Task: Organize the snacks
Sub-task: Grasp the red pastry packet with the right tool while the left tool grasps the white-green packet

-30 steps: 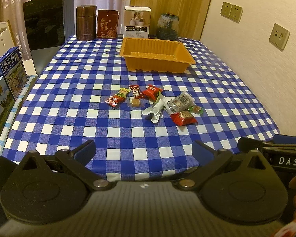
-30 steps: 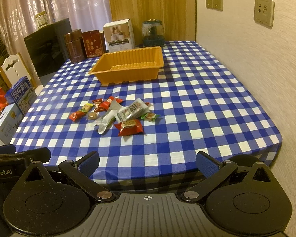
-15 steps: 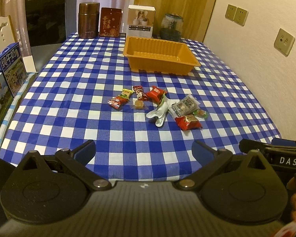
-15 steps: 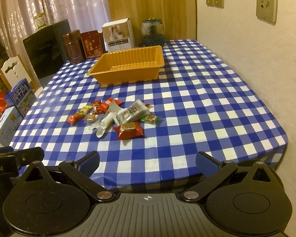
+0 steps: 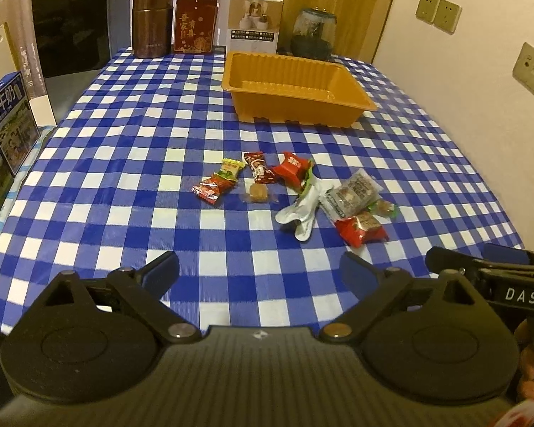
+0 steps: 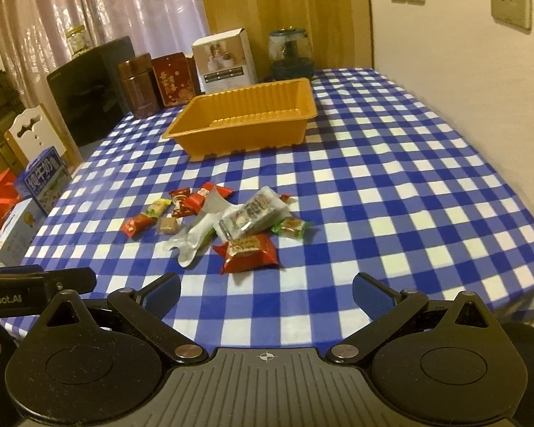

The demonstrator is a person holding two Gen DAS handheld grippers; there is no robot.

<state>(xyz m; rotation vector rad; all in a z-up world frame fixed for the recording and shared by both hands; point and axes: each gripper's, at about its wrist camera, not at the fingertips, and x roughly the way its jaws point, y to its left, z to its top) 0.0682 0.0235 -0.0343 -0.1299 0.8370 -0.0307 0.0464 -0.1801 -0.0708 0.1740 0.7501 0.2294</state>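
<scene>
Several wrapped snacks lie scattered mid-table on the blue checked cloth: a red packet [image 5: 362,229] [image 6: 249,252], a clear packet of dark biscuits [image 5: 352,194] [image 6: 254,215], a silver wrapper [image 5: 302,210] [image 6: 195,236], small red candies [image 5: 213,186] and a brown sweet [image 5: 258,192]. Beyond them stands an empty orange tray [image 5: 295,89] [image 6: 245,121]. My left gripper [image 5: 260,272] hovers over the table's near edge, jaws wide and closing slightly, nothing between them. My right gripper [image 6: 267,290] is open and empty, just short of the red packet.
At the table's far end stand a brown canister [image 5: 152,23], a red box [image 5: 195,25], a white box [image 5: 255,21] and a glass jar [image 5: 313,33]. Milk cartons [image 5: 9,121] and a dark screen [image 5: 73,28] sit left. A wall runs along the right.
Both grippers have moved forward and down toward the snacks, which now appear larger and nearer. The left gripper's jaws have narrowed a little. Nothing on the table has moved.
</scene>
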